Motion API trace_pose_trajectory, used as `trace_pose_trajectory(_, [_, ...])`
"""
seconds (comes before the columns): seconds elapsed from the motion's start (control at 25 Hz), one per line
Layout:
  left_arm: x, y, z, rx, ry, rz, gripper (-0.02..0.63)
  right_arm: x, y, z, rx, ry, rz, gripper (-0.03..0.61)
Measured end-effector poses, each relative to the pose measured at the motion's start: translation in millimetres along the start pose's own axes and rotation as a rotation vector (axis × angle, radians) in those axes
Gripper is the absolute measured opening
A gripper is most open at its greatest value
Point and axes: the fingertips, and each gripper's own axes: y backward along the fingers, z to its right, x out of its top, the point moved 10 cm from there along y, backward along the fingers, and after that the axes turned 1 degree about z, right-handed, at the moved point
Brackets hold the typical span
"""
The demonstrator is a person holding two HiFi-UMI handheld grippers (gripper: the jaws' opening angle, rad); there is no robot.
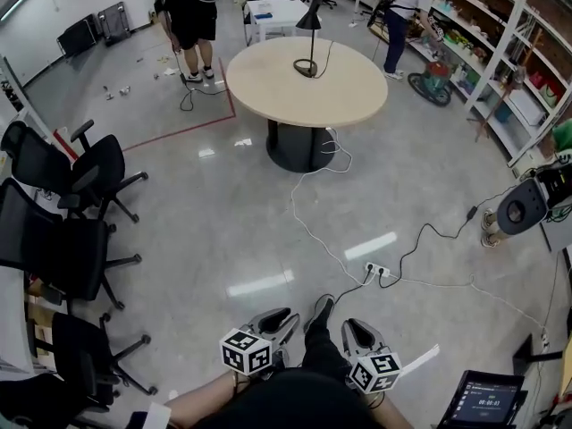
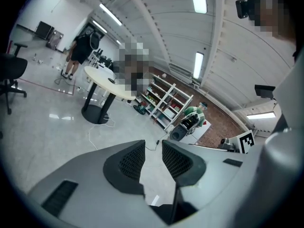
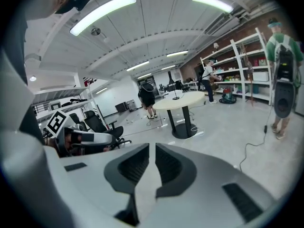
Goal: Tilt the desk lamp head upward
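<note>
Looking across the floor, I see the desk lamp (image 1: 309,38) standing near the middle of the round table (image 1: 268,92), well away from me. Its black head (image 1: 310,20) looks light and rigid on a thin stem; I judge the hinge stiff, so I'd pinch the head's rim and steady the base. The left gripper (image 1: 284,322) and right gripper (image 1: 356,331) hang low by my body, jaws narrowly apart, nothing between them. Loose cable (image 1: 302,217) and a power strip (image 1: 377,269) cross my path; office chairs (image 1: 80,172) stand off left.
</note>
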Motion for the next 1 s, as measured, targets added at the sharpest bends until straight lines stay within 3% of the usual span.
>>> trace_pose_trajectory(0.32, [72,-51,-37,0.153,-0.012,0.074,0.117,71,-97,50,0.145,0.046,0.014,0.043])
trace_pose_trajectory(0.64, [133,-149,-40,0.158,-0.034,0.132,0.117,149,-163,128,0.187,0.091,0.059,0.043])
trace_pose_trajectory(1.0, [172,-184,-77,0.199,0.030,0.148,0.117,178,-216,164,0.195,0.054,0.011,0.043])
